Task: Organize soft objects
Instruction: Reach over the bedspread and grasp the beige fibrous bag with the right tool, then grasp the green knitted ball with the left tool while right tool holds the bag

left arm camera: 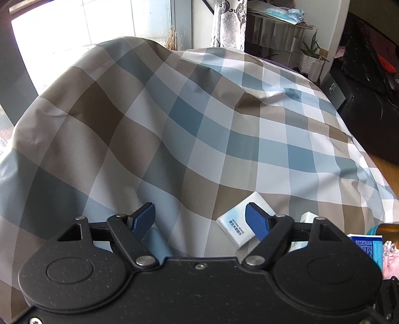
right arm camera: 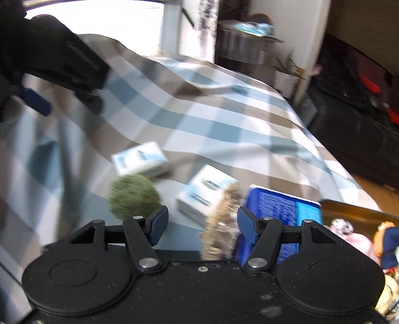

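Nearest to us in the right wrist view, our right gripper (right arm camera: 202, 224) points down at the bed with its blue pads apart and nothing pressed between them; a tan fuzzy soft object (right arm camera: 220, 219) stands in the gap close to the right pad, though the picture is too blurred for us to say whether it touches. Just beside that pad on the right sits a blue packet (right arm camera: 286, 211) with fine white print. To the left of the gap, just beyond the left pad, lies a green fuzzy ball (right arm camera: 134, 194) on the checked bedcover (right arm camera: 224, 124). A little further out we see two white tissue packs, one (right arm camera: 202, 194) between the ball and the blue packet, the other (right arm camera: 141, 162) behind the ball. At the right edge some pink and orange soft items (right arm camera: 361, 239) lie heaped, too smeared for us to tell apart. In the left wrist view our left gripper (left arm camera: 200, 220) hangs over the same cover with its jaws wide and nothing between them; a white tissue pack (left arm camera: 237, 224) printed in blue lies under its right pad, partly hidden by it. Further along, the cover (left arm camera: 174, 124) rises in a broad hump toward a bright window (left arm camera: 74, 22). Beyond the bed we see a patterned curtain (left arm camera: 229, 22), a potted plant (left arm camera: 310, 53) and a dark sofa (left arm camera: 369, 99).
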